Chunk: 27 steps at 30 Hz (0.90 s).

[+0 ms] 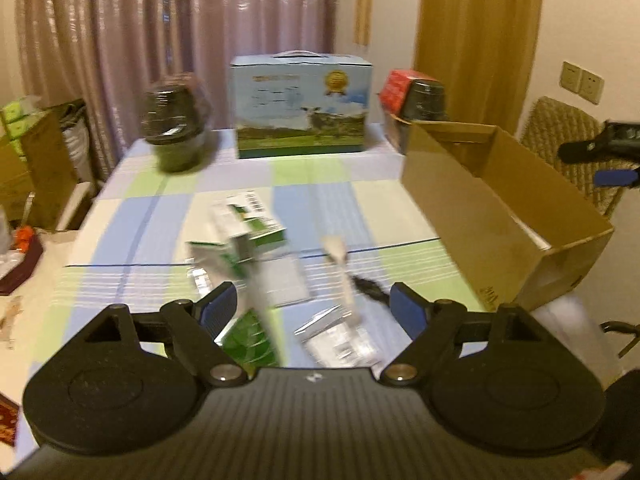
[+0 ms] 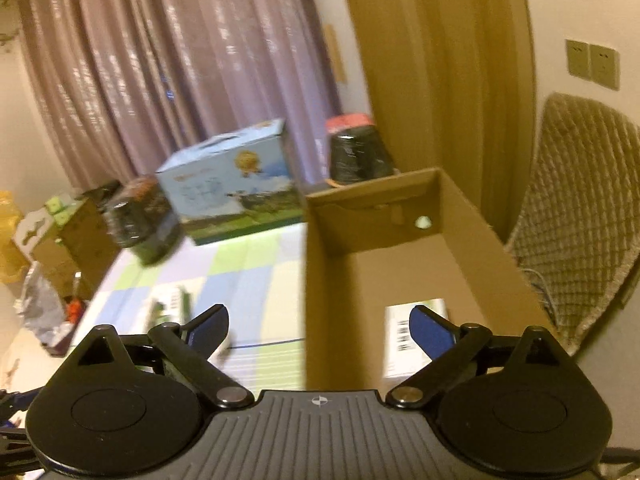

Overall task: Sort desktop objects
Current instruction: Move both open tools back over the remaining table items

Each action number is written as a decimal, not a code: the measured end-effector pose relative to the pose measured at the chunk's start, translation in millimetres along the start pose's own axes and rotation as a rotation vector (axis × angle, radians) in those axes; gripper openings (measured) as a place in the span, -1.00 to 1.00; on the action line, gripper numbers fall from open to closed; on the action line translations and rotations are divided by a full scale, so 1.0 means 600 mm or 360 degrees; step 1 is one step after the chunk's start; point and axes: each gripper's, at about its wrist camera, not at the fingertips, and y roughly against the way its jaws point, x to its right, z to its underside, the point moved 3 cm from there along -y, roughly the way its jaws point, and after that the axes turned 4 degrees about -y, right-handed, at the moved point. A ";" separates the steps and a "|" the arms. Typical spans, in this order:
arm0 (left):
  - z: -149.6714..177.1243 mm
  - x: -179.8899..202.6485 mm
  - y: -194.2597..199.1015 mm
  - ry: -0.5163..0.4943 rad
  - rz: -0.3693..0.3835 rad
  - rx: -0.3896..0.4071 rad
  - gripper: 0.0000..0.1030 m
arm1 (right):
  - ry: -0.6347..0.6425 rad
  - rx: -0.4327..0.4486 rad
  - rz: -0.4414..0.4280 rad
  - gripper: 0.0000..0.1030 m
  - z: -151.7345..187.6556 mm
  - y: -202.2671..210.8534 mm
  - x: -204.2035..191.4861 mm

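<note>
Barcode label (image 2: pixel 403 336), text blurred

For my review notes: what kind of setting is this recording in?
Most likely a room in a home, perhaps a dining area. A table under a checked tablecloth stands before full-length curtains, with a woven-backed chair beside it and wall sockets. Boxes stacked at the side suggest lived-in clutter, not a lab.

Both wrist views face the curtain (image 1: pixel 176 20), sharing the cardboard box (image 2: pixel 400 264).
</note>
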 end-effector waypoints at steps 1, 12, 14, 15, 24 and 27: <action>0.005 -0.008 0.007 -0.0010 -0.0030 -0.0004 0.58 | 0.0012 0.0005 -0.0020 0.86 0.005 0.007 -0.016; 0.079 -0.076 0.068 0.0038 -0.0078 -0.0069 0.59 | 0.0148 -0.0132 -0.0156 0.88 0.095 0.001 -0.129; 0.090 -0.075 0.068 0.0035 -0.0068 -0.0091 0.59 | 0.0170 -0.0169 -0.0161 0.88 0.113 -0.010 -0.140; 0.096 -0.073 0.067 0.0031 -0.0057 -0.0099 0.59 | 0.0179 -0.0187 -0.0164 0.88 0.122 -0.015 -0.144; 0.121 -0.040 0.027 -0.0041 0.0054 -0.0209 0.59 | 0.0256 -0.0298 -0.0178 0.88 0.185 -0.051 -0.157; 0.131 -0.027 0.004 -0.0046 0.0078 -0.0258 0.59 | 0.0250 -0.0334 -0.0172 0.88 0.196 -0.072 -0.152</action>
